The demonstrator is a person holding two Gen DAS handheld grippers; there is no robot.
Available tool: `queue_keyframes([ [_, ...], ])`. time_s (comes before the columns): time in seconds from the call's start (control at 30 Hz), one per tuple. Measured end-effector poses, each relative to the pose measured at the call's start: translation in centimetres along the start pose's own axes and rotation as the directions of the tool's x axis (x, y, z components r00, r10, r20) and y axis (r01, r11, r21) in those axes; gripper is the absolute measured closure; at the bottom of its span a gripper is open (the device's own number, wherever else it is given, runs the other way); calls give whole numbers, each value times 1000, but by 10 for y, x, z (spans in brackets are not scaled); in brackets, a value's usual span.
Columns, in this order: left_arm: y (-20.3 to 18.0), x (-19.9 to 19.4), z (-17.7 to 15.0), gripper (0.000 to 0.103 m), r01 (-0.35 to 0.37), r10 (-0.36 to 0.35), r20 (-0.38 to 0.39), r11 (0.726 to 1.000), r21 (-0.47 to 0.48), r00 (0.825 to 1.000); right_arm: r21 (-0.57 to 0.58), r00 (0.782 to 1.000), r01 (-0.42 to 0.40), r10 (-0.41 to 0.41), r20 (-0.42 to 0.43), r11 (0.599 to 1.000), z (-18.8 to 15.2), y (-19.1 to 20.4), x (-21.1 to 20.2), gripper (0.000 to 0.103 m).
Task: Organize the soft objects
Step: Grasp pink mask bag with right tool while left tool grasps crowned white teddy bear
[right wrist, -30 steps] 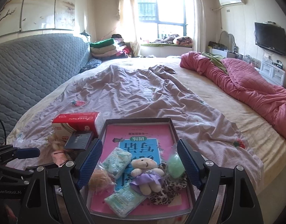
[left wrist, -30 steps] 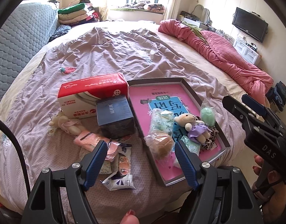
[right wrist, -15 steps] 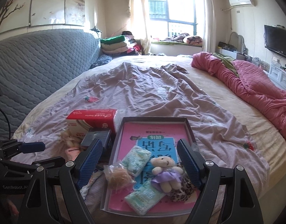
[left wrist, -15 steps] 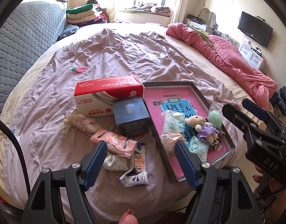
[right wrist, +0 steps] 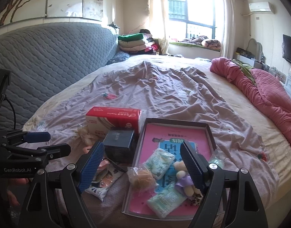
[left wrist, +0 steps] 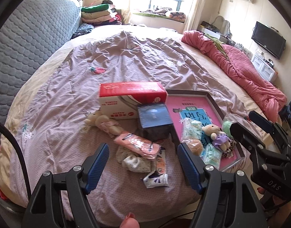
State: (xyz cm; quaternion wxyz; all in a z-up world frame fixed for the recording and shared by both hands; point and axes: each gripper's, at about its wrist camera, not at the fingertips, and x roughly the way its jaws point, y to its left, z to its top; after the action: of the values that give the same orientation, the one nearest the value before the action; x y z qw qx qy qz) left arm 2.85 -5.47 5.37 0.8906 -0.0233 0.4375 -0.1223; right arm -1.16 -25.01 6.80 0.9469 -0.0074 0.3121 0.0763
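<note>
Left wrist view shows the soft things in two groups on the bed (left wrist: 126, 60). Loose on the lilac sheet lie a pink pouch (left wrist: 137, 146), a pale crumpled cloth (left wrist: 134, 160) under it, a printed snack packet (left wrist: 158, 174) and a cream plush doll (left wrist: 102, 122) near the red tissue box (left wrist: 130, 99). The shallow tray (left wrist: 214, 101) with the pink book cover already carries tissue packs (right wrist: 160, 160), a wrapped bun (right wrist: 142, 176), a small teddy bear (left wrist: 215, 134) and a green round thing (left wrist: 227, 126), possibly a sponge; it is too small to tell.

The left gripper (left wrist: 143, 166) hangs above the loose pile with its jaws spread wide and nothing between them. The right gripper (right wrist: 142, 168) hovers over the near end of the tray, jaws likewise wide and empty.

The pink pouch looks like the likely next pick. Risks, as I judge them: the pouch rests on the cloth and touches the packet, so a deep bite could gather two things at once or drag the cloth along. The slick wrapper may slip from a light pinch. The dark box (left wrist: 154, 118) stands just beside the pile and the tray's rim, so a careless sweep could knock it or catch the rim. The tray sits near the bed's edge; a shove might tip its contents off.
</note>
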Motion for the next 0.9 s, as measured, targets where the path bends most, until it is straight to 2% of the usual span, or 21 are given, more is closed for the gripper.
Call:
queue_keyframes([
  [0.37, 41, -15, 2, 29, -60, 62, 38, 997, -55, 997, 48, 997, -71, 71, 12, 996, 4, 4, 2, 20],
  [0.57, 67, -17, 1, 29, -78, 82, 37, 992, -102, 996, 8, 991, -131, 130, 31, 991, 3, 16, 3, 20],
  [0.9, 94, -1, -8, 29, -88, 90, 7, 985, -149, 996, -43, 978, -201, 199, -56, 979, -9, 44, 31, 20],
])
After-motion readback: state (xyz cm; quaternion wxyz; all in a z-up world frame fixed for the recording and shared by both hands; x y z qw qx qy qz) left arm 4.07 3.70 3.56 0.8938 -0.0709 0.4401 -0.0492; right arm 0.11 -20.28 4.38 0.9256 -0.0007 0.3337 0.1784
